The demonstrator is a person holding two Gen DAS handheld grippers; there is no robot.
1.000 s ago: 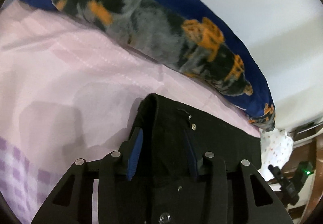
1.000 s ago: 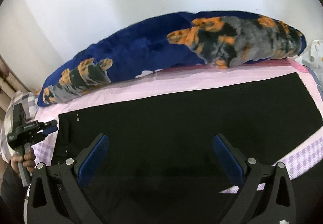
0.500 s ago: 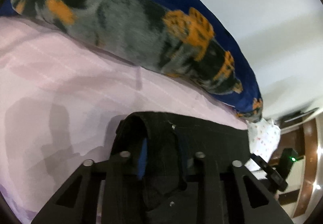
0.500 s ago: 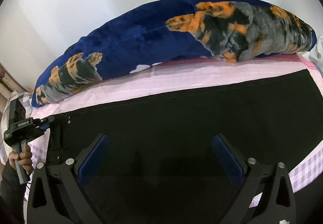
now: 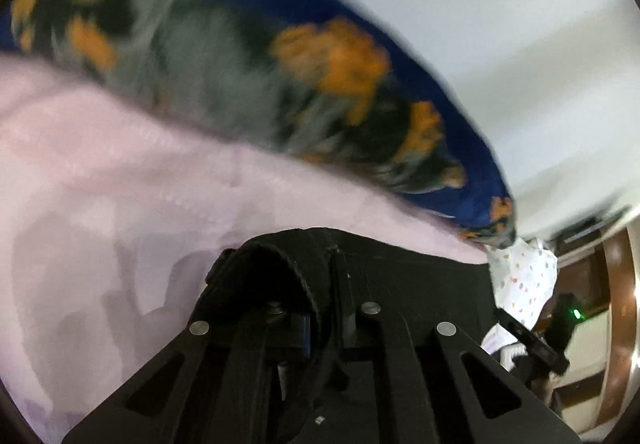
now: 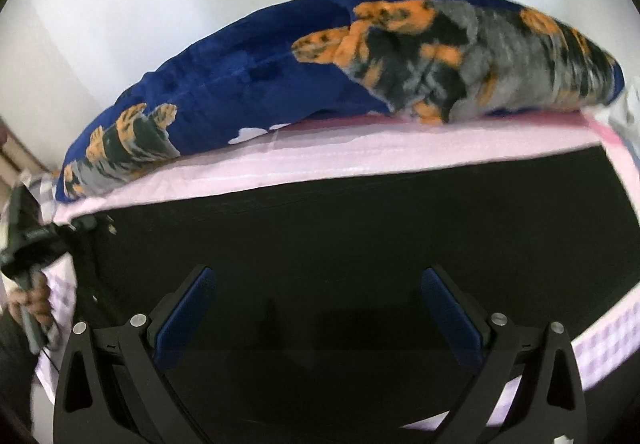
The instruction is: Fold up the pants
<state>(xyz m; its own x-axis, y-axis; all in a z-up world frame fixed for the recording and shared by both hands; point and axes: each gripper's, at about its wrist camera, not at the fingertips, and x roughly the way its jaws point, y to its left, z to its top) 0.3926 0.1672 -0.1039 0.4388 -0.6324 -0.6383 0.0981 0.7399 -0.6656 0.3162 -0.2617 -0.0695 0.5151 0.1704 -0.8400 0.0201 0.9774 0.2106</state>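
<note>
waistband of flat black pants (image 6: 360,244) bunches, clamped in left claw (image 5: 320,308) — right claw (image 6: 316,304) spread apart above.

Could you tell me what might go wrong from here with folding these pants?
The left gripper pinches only the waistband edge of the pants, so the cloth may slip free. The right gripper hangs open, holding nothing, so the legs could drag and wrinkle. The blanket lies close and could snag the fold.
</note>
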